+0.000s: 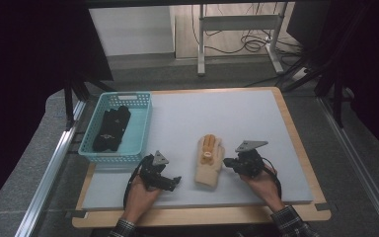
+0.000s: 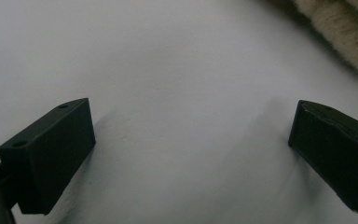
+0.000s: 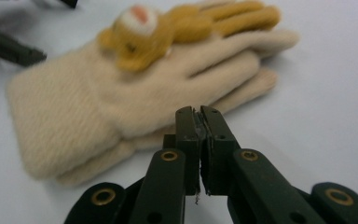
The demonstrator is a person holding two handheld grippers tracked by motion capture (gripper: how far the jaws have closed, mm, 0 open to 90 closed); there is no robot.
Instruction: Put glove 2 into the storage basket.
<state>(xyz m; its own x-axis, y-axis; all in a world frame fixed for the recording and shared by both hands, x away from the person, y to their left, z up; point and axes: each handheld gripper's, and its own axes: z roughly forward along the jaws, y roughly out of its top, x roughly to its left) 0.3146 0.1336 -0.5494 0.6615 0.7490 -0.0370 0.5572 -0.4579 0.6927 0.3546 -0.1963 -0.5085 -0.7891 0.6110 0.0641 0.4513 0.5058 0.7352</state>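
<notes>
Two grippers lay on the grey mat [image 1: 256,113], one on each side of a pair of cream knitted gloves [image 1: 209,160]. Farthest left, a turquoise plastic basket [image 1: 143,126] sat at the mat's edge with black gloves [image 1: 111,128] inside it. Nearer the person, the left gripper [image 1: 170,181] rested low on the mat in the left hand [image 1: 140,195], its jaws spread wide with nothing between them; in the left gripper view a cream cuff edge [image 2: 340,28] showed at the upper right, clear of the jaws. The cream gloves lay stacked flat around the mat's middle, fingers pointing away from the person, with a yellow-orange plush bear [image 3: 140,35] on top. To their right, the right gripper [image 3: 198,112], held in the right hand [image 1: 261,185], had its jaws pressed together, gripping nothing, the tips just beside the gloves' lower edge; whether they touched the fabric could not be told
</notes>
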